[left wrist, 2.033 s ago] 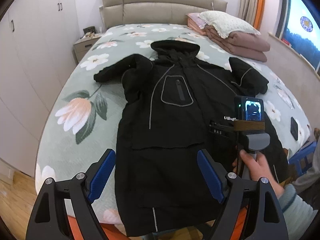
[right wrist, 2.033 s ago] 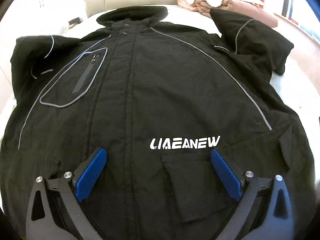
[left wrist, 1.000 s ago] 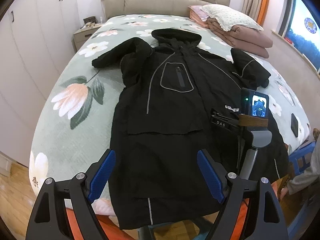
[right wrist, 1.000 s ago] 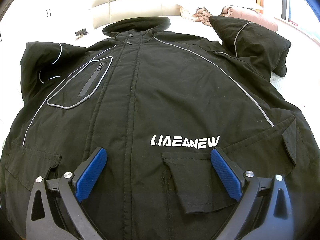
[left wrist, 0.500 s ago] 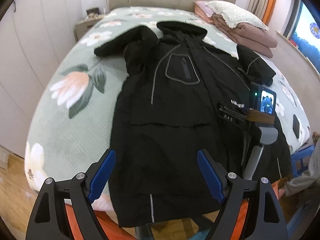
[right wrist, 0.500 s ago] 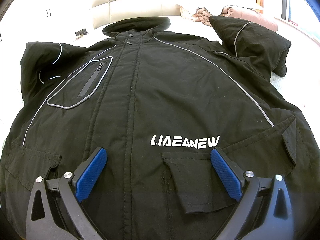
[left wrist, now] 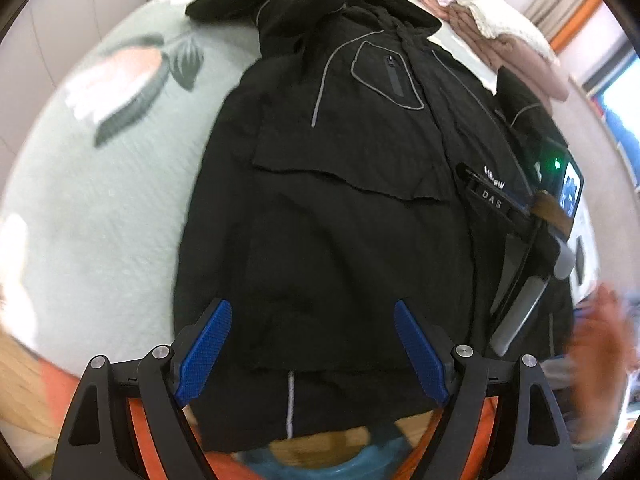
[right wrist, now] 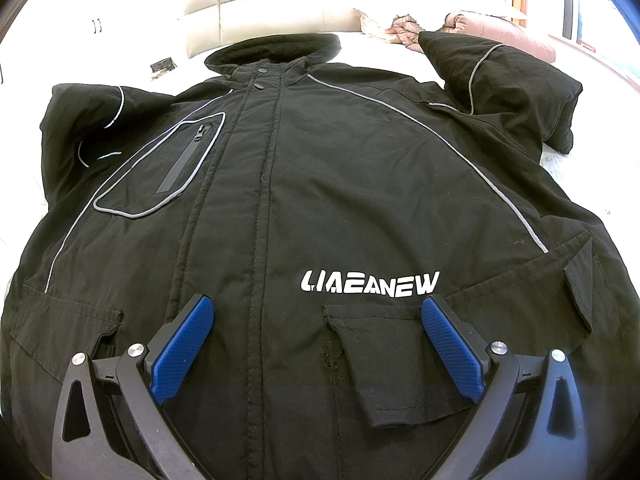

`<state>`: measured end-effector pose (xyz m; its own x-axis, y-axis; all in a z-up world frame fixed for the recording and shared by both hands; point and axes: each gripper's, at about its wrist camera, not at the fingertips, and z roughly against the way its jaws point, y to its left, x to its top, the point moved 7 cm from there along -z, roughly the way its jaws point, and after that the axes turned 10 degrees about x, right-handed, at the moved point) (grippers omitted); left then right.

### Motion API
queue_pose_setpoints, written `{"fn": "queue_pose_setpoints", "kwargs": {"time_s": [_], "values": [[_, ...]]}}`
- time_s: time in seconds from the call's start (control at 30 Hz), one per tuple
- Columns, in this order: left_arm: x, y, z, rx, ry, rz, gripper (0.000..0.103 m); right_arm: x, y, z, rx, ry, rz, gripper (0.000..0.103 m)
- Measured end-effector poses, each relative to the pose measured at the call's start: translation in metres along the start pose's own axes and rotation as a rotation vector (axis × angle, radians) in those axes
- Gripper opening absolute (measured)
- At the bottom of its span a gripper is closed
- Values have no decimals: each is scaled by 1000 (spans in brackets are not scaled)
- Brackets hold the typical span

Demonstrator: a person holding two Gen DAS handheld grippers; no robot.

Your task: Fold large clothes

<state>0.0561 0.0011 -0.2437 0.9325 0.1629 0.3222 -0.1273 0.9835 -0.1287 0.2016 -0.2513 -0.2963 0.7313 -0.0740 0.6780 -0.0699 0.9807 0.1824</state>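
Observation:
A large black hooded coat [left wrist: 340, 220] with grey piping lies face up on the bed, both sleeves bent up by the shoulders. In the right wrist view the coat [right wrist: 320, 200] fills the frame, with white lettering on the chest. My left gripper [left wrist: 312, 352] is open and empty, above the coat's lower hem. My right gripper [right wrist: 316, 344] is open and empty, resting low over the coat's middle. The right gripper's body [left wrist: 536, 232] stands on the coat with no hand on it; a blurred hand [left wrist: 600, 332] is beside it.
The bed [left wrist: 100, 200] has a pale green floral cover. Folded pink and cream bedding [left wrist: 512, 36] sits at the far right by the headboard [right wrist: 300, 12]. A dark flat object [left wrist: 580, 256] lies near the bed's right edge. Wood floor shows below the hem.
The left gripper has moved down and closer to the coat's lower part. The right gripper has stayed still on the coat; the hand has let go of its handle.

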Motion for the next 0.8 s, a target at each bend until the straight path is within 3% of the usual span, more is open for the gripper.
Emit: {"fn": "queue_pose_setpoints", "kwargs": {"time_s": [0.2, 0.27, 0.47, 0.57, 0.7, 0.73, 0.8], "values": [[-5, -16, -27, -163, 80, 10, 84, -2, -1, 1, -3, -5, 1, 103], [1, -17, -25, -174, 64, 11, 84, -3, -1, 1, -2, -6, 0, 103], [66, 11, -2, 59, -124, 49, 84, -3, -1, 3, 25, 45, -29, 103], [116, 31, 9, 63, -185, 98, 84, 0, 0, 2, 82, 170, -25, 103], [175, 62, 23, 122, -281, 187, 84, 9, 2, -1, 98, 255, -31, 103], [192, 70, 28, 122, -325, 208, 84, 16, 6, 3, 79, 239, -5, 103], [219, 78, 34, 99, -379, 222, 84, 40, 16, 19, -16, 124, 96, 103]]}}
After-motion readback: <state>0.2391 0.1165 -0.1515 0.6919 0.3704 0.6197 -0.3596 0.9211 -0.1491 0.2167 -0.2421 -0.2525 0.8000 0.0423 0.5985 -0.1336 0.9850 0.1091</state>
